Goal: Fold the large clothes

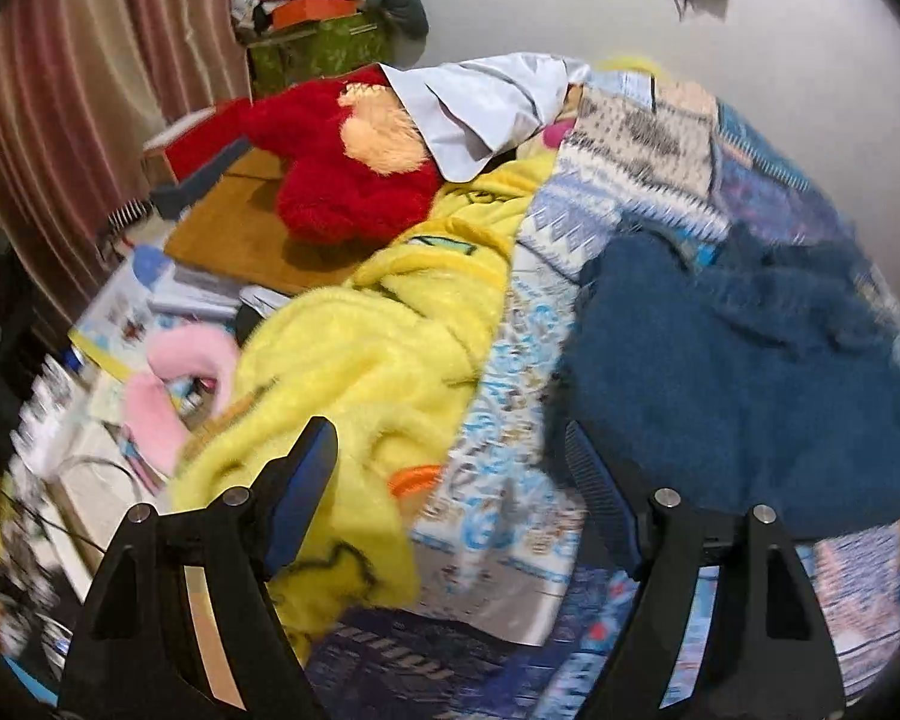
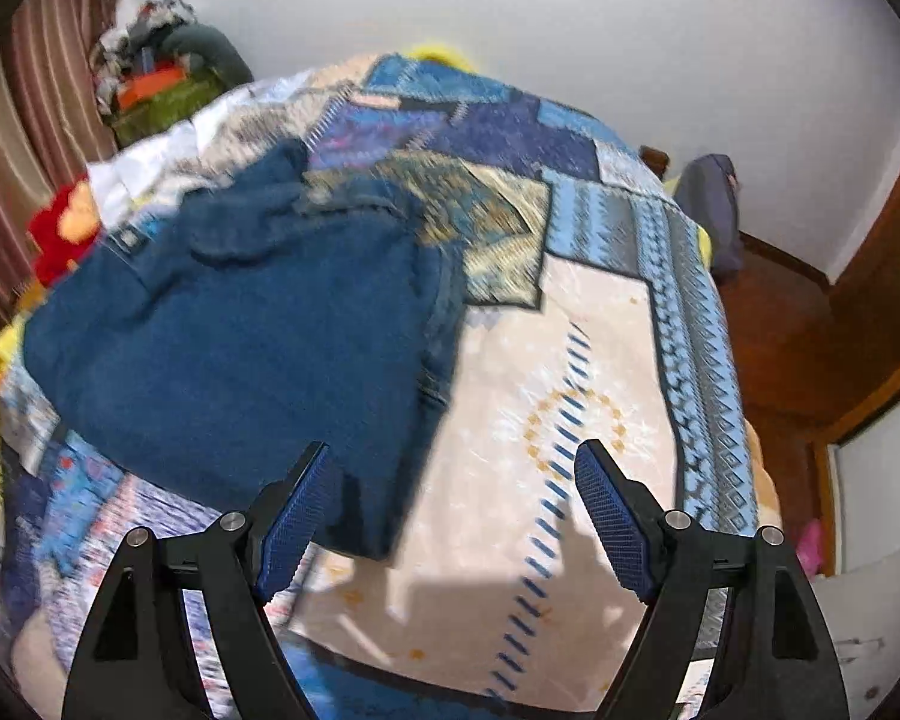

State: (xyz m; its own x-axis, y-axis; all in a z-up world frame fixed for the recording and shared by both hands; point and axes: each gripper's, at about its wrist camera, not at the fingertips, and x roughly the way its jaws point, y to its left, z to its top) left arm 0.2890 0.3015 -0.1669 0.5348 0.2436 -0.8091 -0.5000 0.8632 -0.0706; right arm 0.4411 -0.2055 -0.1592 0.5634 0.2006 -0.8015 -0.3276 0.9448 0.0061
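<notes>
A dark blue fleece garment [image 1: 744,372] lies spread on the patchwork bedspread [image 1: 510,372]; it also shows in the right wrist view [image 2: 240,348], left of centre. My left gripper [image 1: 450,438] is open and empty, above the bed just left of the garment's near edge. My right gripper [image 2: 453,468] is open and empty, above the garment's near right corner and the beige patch of the bedspread [image 2: 510,510]. Both views are motion-blurred.
A yellow fleece blanket [image 1: 354,360] lies left of the blue garment, with a red plush toy [image 1: 342,174] and a white cloth [image 1: 480,102] behind it. A cluttered desk [image 1: 150,324] stands at the left. A wooden floor [image 2: 774,336] lies right of the bed.
</notes>
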